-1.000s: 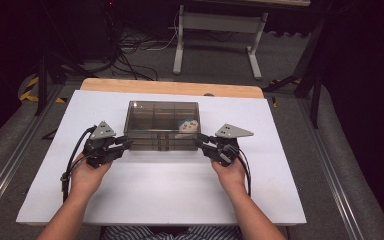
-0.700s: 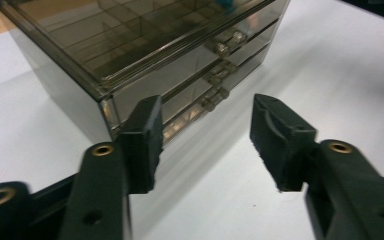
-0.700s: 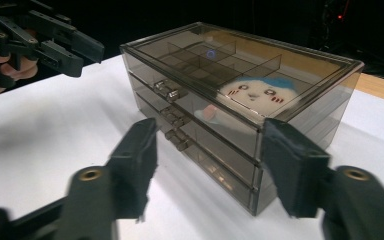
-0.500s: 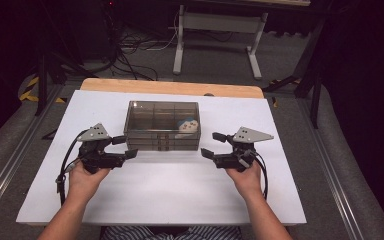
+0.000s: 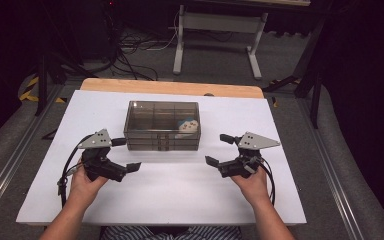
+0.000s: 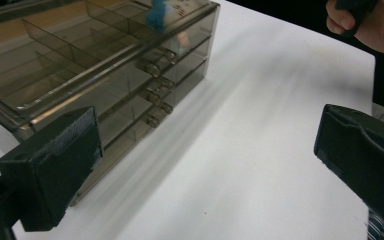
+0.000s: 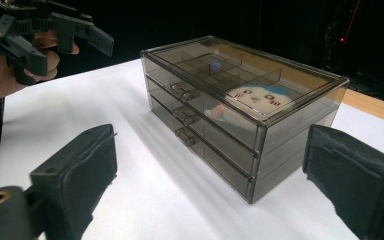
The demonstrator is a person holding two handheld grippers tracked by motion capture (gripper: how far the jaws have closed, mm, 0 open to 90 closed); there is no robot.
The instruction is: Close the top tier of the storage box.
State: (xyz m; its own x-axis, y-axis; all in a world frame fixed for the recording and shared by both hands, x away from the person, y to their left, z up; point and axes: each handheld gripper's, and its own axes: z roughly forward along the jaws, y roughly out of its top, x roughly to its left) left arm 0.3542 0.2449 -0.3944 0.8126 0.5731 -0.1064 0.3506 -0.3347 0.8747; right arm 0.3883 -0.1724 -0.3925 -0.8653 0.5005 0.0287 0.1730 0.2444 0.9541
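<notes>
A smoky see-through drawer box (image 5: 152,131) with three shut drawers stands at the middle back of the white table (image 5: 180,195). A small blue-haired plush toy (image 5: 187,125) lies in the right end of its top drawer. My left gripper (image 5: 126,154) hovers left of the box's front, apart from it. Its jaws have just been opening and stand open around nothing. My right gripper (image 5: 218,150) is off the box's right front corner. Its jaws have also just been opening and are open, with nothing in them. The right gripper view has the box (image 7: 240,105), the toy (image 7: 260,97) and the left gripper (image 7: 45,35).
A wooden strip (image 5: 170,87) runs along the table's far edge. Beyond it are floor cables (image 5: 140,42) and a white stand (image 5: 220,30). Grey rails (image 5: 10,155) flank the table. The left gripper view has the box (image 6: 105,75) and the other hand (image 6: 370,25).
Both grippers have drawn outward from the box's front corners, left to the left, right to the right. Both pairs of jaws have spread wide. The box has stayed in place.
</notes>
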